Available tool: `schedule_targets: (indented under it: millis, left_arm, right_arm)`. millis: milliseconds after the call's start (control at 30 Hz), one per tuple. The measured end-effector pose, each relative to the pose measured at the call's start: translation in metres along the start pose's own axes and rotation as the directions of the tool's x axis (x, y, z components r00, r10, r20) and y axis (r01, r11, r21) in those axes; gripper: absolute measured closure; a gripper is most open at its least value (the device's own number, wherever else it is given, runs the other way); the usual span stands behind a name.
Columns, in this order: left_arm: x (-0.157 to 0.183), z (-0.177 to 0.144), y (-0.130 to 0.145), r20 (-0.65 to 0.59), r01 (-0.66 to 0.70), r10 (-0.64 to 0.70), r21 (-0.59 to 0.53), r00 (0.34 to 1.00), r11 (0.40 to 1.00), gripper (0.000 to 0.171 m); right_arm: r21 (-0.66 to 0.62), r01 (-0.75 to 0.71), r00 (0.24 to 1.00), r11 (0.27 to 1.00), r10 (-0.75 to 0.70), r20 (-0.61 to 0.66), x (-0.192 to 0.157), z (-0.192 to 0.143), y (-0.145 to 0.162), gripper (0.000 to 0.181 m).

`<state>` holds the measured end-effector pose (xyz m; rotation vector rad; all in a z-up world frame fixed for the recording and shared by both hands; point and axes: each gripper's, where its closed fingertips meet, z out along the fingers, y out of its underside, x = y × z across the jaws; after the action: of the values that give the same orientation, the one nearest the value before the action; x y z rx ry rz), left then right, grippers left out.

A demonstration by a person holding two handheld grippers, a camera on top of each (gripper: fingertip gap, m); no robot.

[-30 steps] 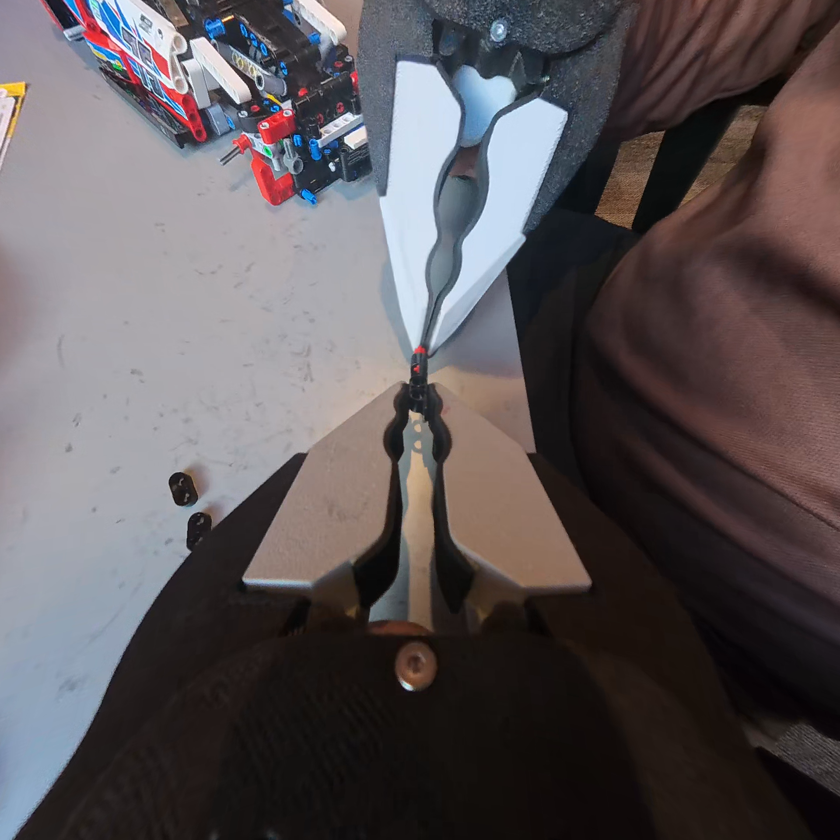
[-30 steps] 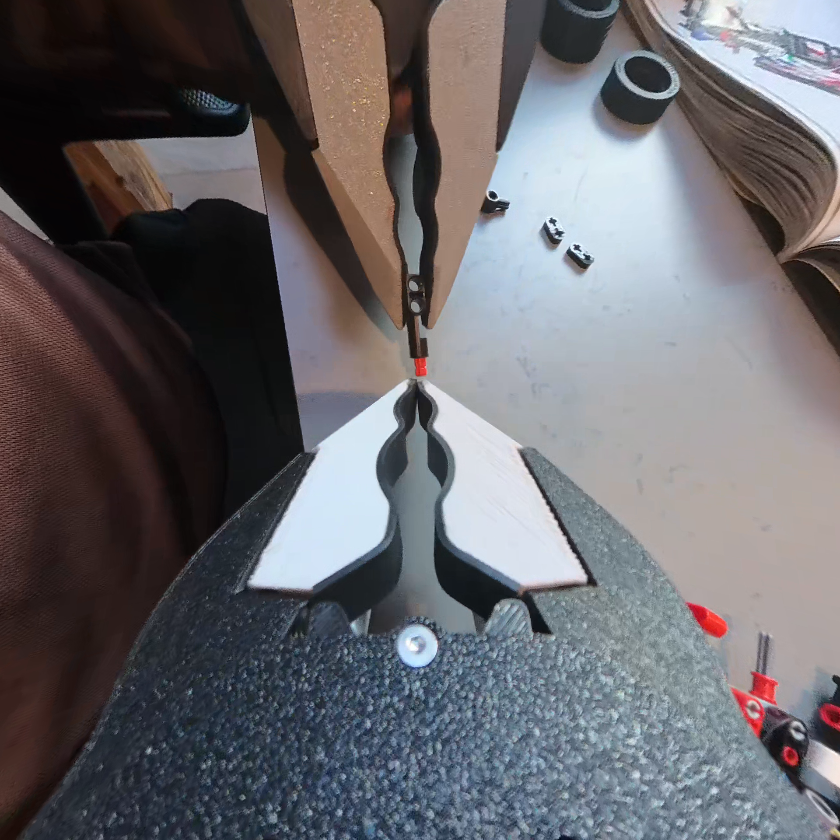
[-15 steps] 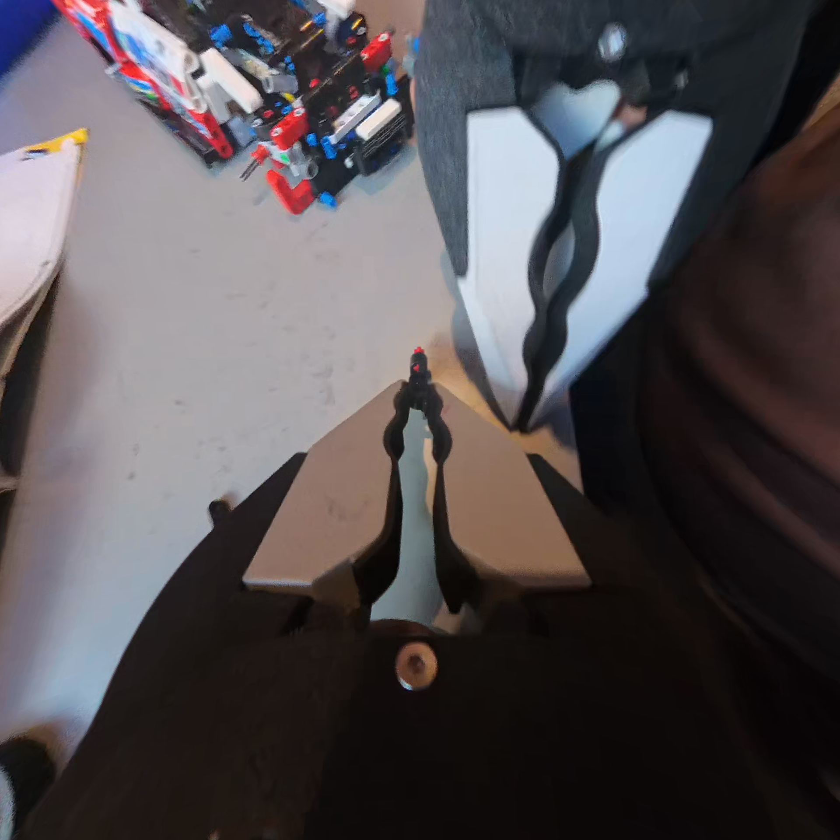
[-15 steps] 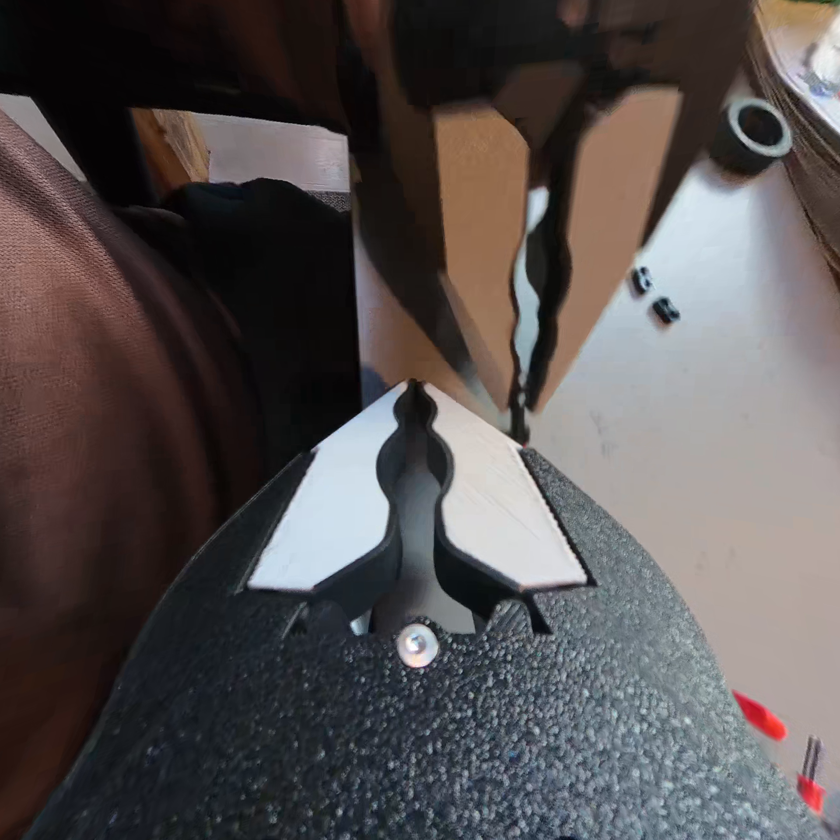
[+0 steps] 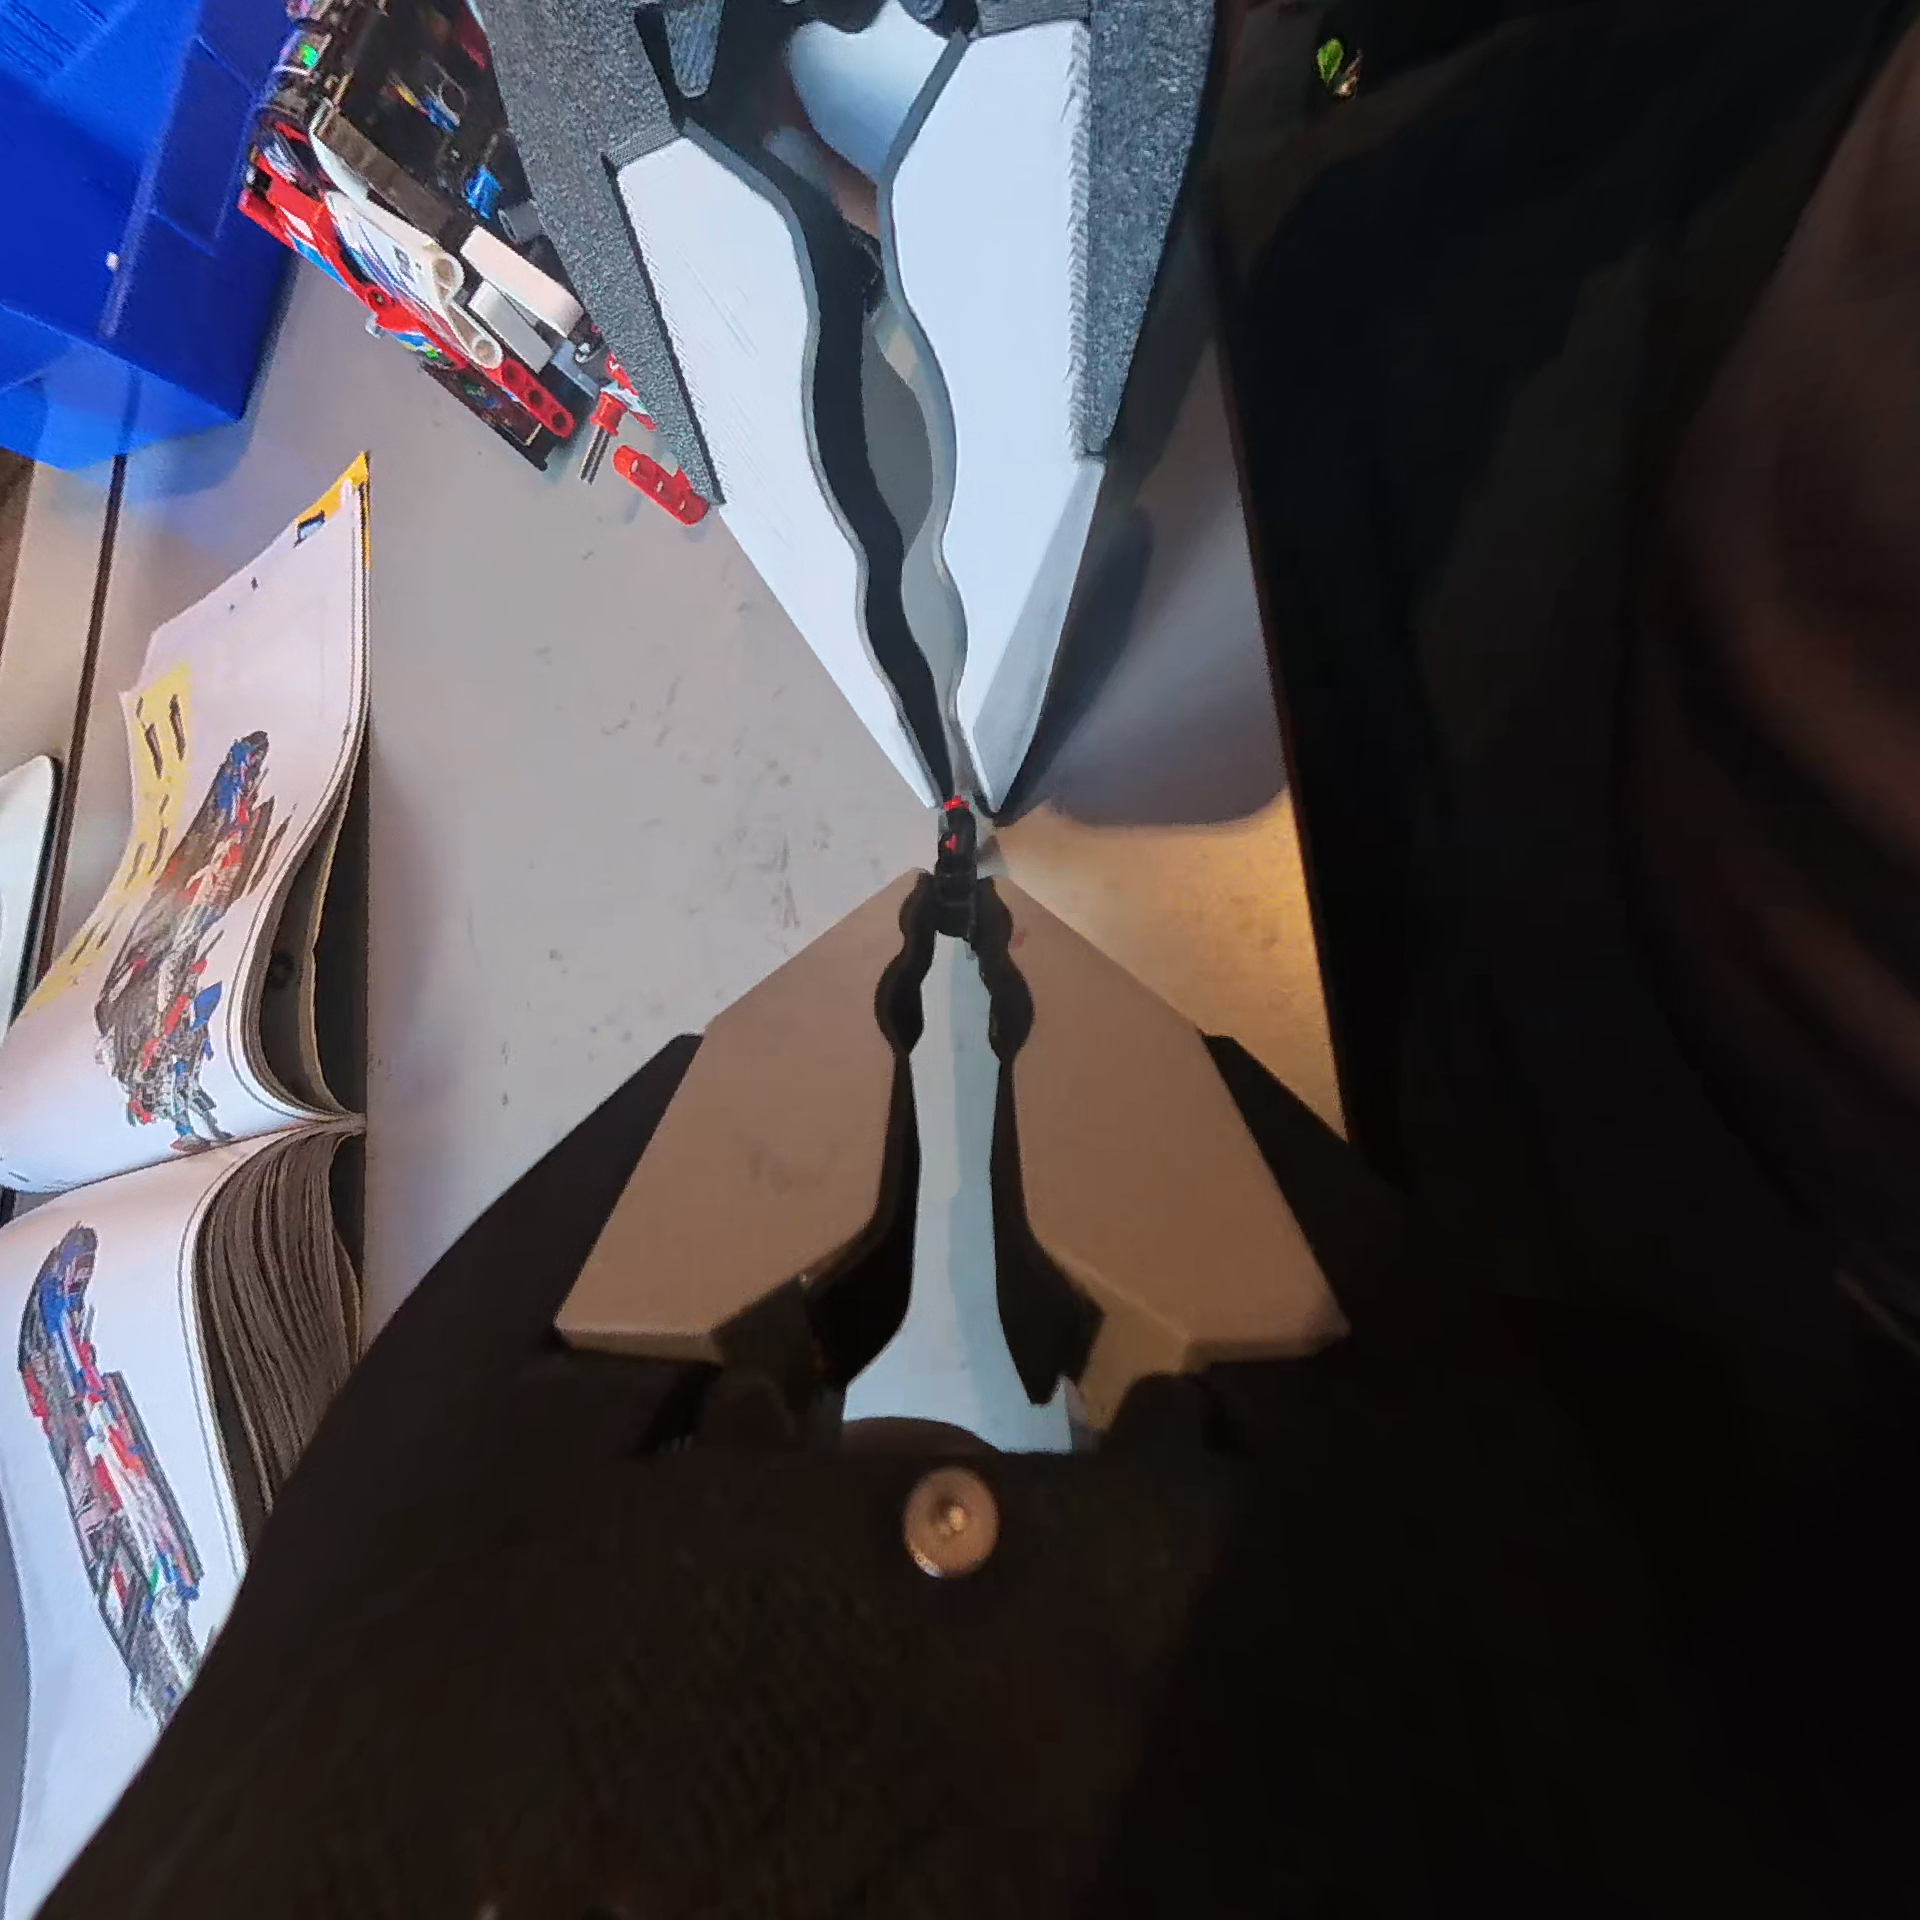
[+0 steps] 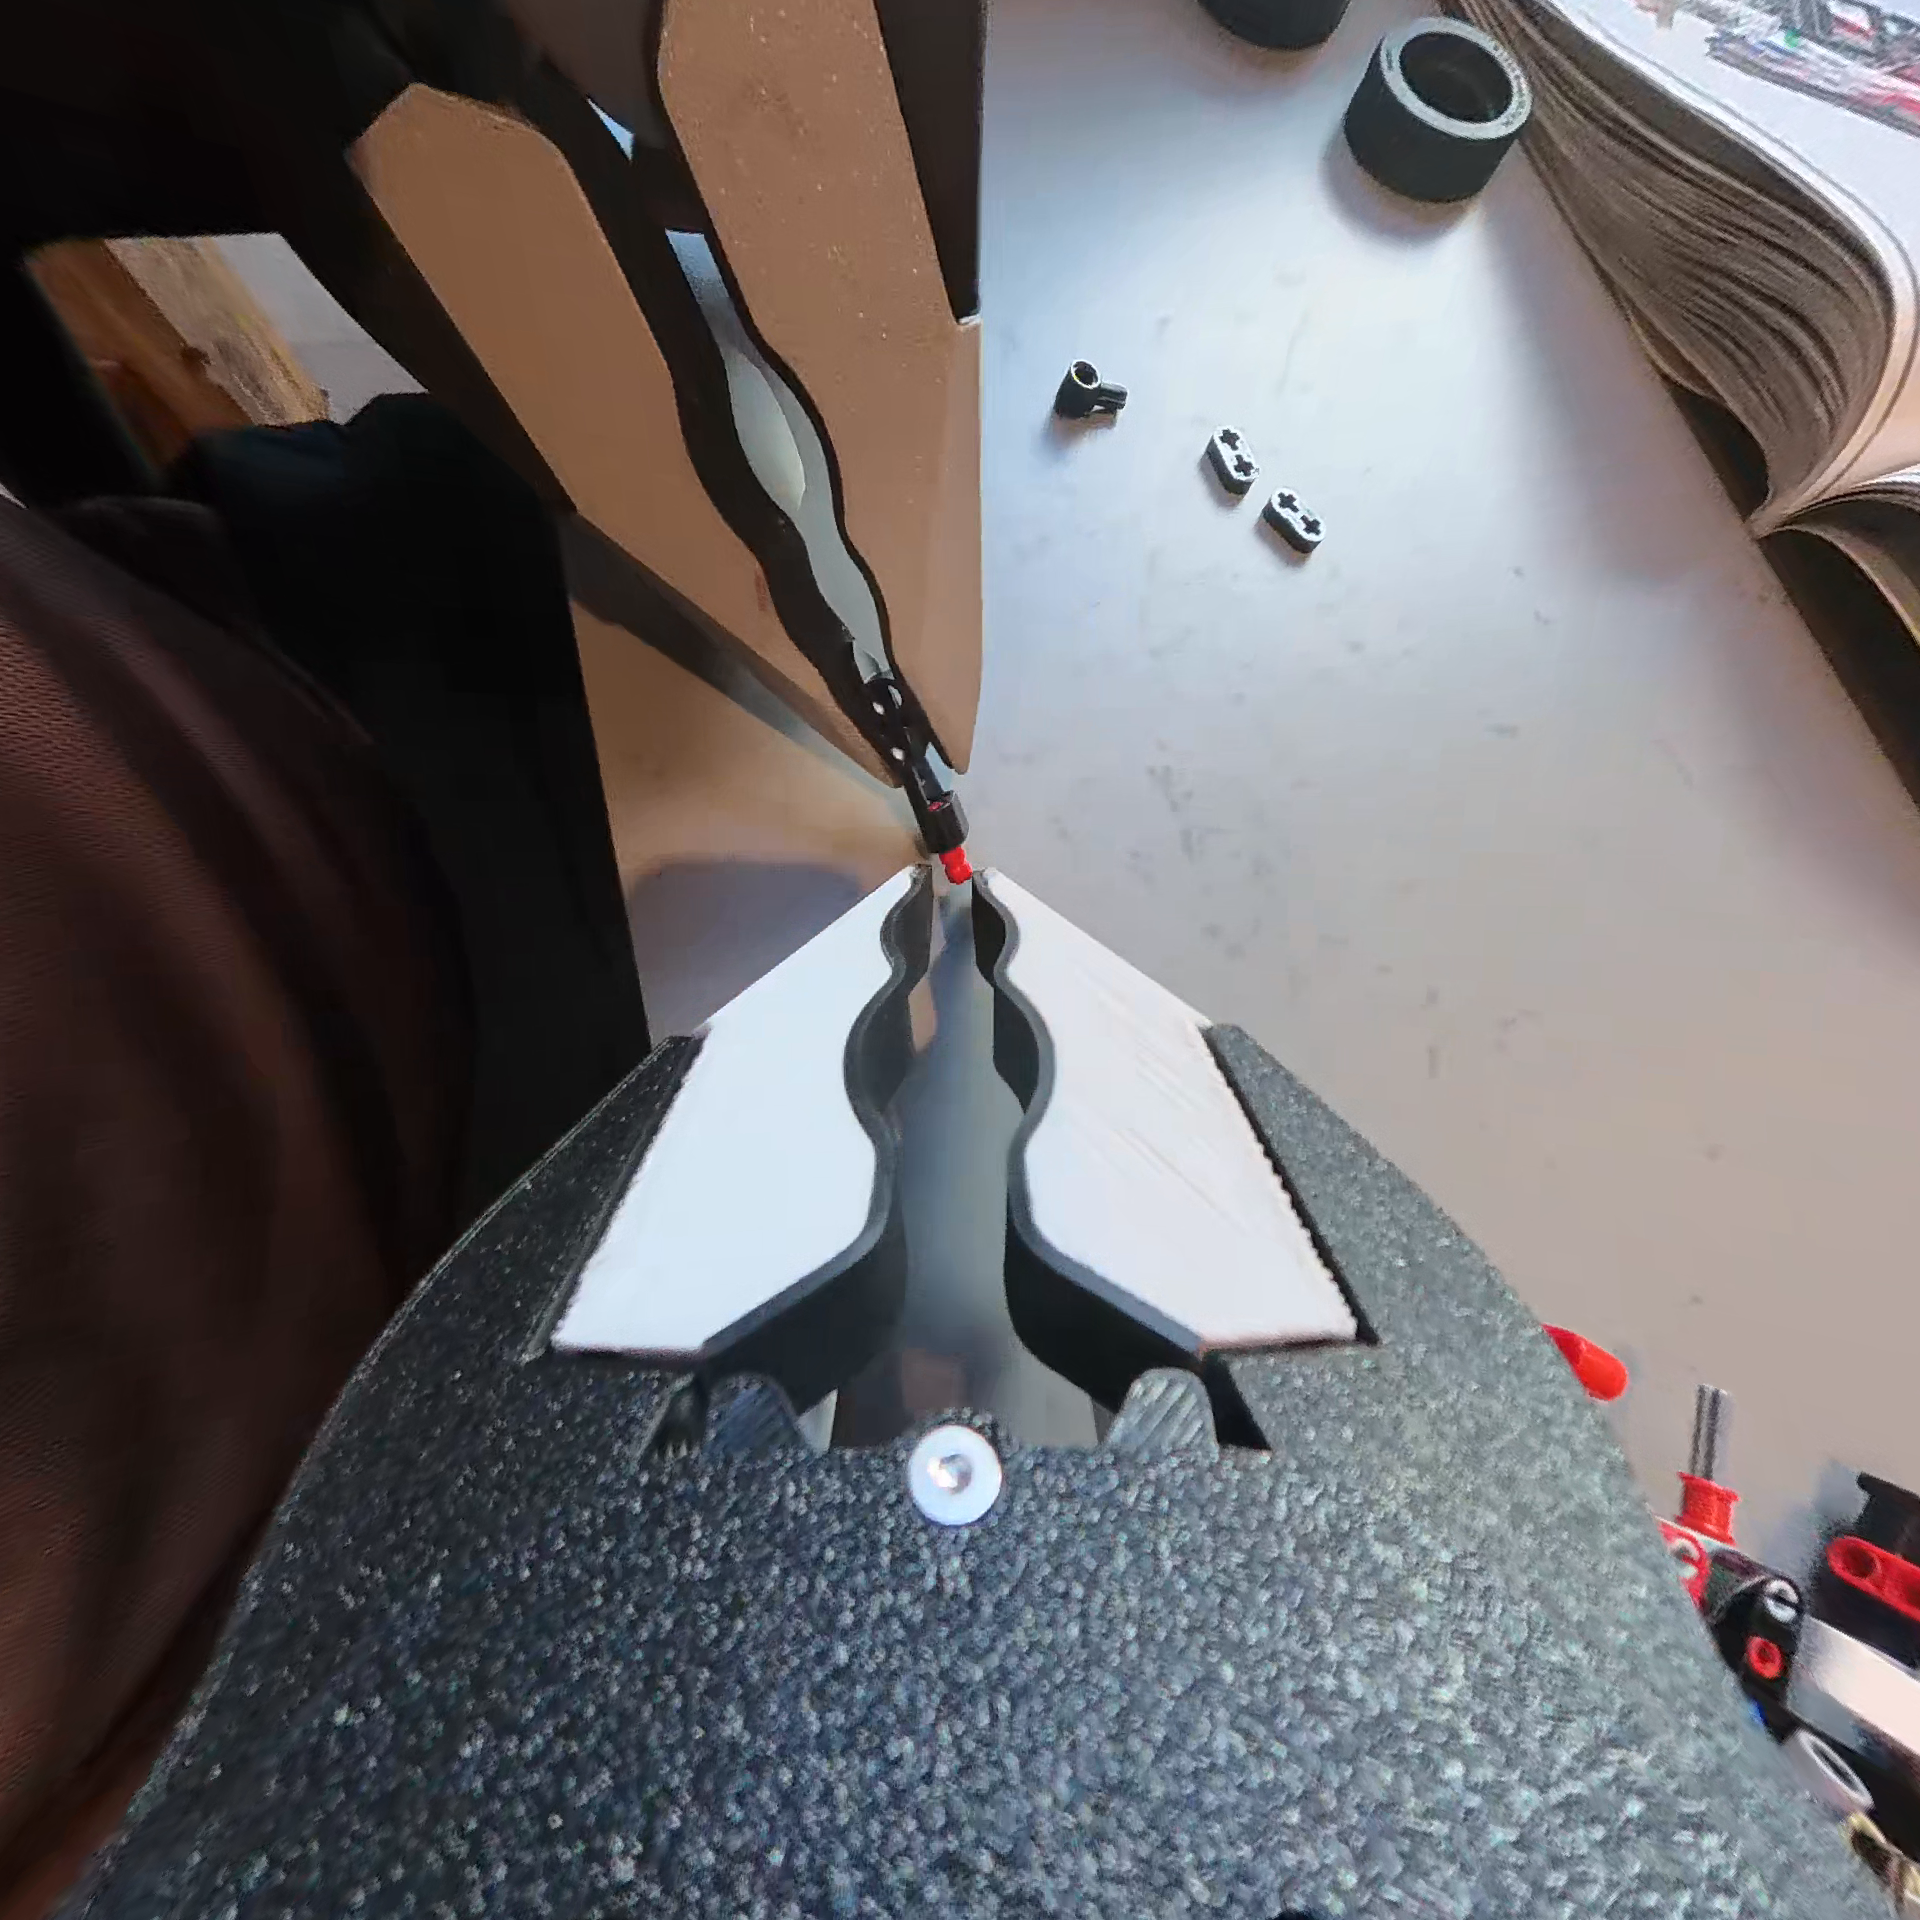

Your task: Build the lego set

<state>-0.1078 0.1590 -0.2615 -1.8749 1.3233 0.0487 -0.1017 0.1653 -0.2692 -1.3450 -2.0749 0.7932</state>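
Note:
My left gripper (image 5: 951, 899) is shut on a small black lego connector (image 5: 954, 862) with a red pin in its outer end. In the right wrist view the left gripper (image 6: 920, 758) comes in from the top with the connector (image 6: 928, 800) and the red pin (image 6: 954, 862) pointing down. My right gripper (image 6: 951, 881) is open by a narrow gap, and the red pin's end sits at its mouth. In the left wrist view the right gripper (image 5: 958, 795) meets the connector tip to tip above the grey table (image 5: 623, 779).
The part-built red, white and black lego car (image 5: 416, 239) lies far left by a blue bin (image 5: 104, 208). An open instruction book (image 5: 177, 935) lies left. A black tyre (image 6: 1439, 109), three small black pieces (image 6: 1231, 462) and red parts (image 6: 1584, 1361) lie on the table. A person's brown clothing (image 6: 156, 1039) is close. The grippers are tip to tip, or close to it.
The grippers pulled apart half a second ago, with the right one shut and empty. Now they are tip to tip again, and the right fingers stand slightly apart at the red pin.

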Motion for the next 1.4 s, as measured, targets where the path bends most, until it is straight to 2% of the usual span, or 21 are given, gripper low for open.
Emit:
schedule_targets:
  millis: [100, 200, 267, 433, 700, 800, 1233, 1400]
  left_arm:
    - [0.002, 0.000, -0.001, -0.028, 0.040, -0.040, 0.018, 0.999, 0.999, 0.167]
    - [0.002, -0.001, 0.001, -0.085, 0.160, -0.157, 0.028, 0.984, 0.987, 0.167]
    - [0.004, 0.002, 0.008, -0.120, 0.235, -0.235, -0.012, 0.965, 0.972, 0.167]
    - [0.001, 0.005, 0.007, -0.182, 0.391, -0.388, -0.017, 0.904, 0.920, 0.167]
    - [0.002, 0.007, 0.004, -0.195, 0.335, -0.326, 0.013, 0.925, 0.942, 0.167]
    - [0.002, 0.008, 0.004, -0.226, 0.365, -0.354, 0.007, 0.908, 0.931, 0.167]
    - [0.002, 0.008, 0.005, -0.262, 0.405, -0.392, -0.004, 0.882, 0.914, 0.168]
    - [0.001, 0.008, 0.005, -0.244, 0.387, -0.375, 0.002, 0.894, 0.922, 0.167]
  right_arm:
    - [0.002, -0.006, 1.000, 1.000, 0.006, 0.012, 0.000, 0.000, 0.000, 0.174]
    - [0.004, -0.006, 1.000, 1.000, 0.006, 0.008, 0.000, 0.000, 0.000, 0.173]
    - [0.007, -0.014, 1.000, 1.000, 0.014, 0.005, 0.002, 0.000, 0.000, 0.172]
    - [0.019, 0.000, 1.000, 1.000, 0.000, -0.021, 0.003, 0.000, -0.002, 0.169]
    - [0.095, -0.027, 0.999, 0.995, 0.028, -0.017, 0.007, -0.006, -0.010, 0.166]
    - [0.120, -0.036, 0.999, 0.992, 0.040, -0.029, 0.011, -0.008, -0.014, 0.165]
    - [0.121, -0.040, 0.999, 0.992, 0.042, -0.010, 0.012, -0.006, -0.015, 0.164]
    - [0.121, -0.040, 0.999, 0.992, 0.042, -0.015, 0.013, -0.006, -0.015, 0.164]
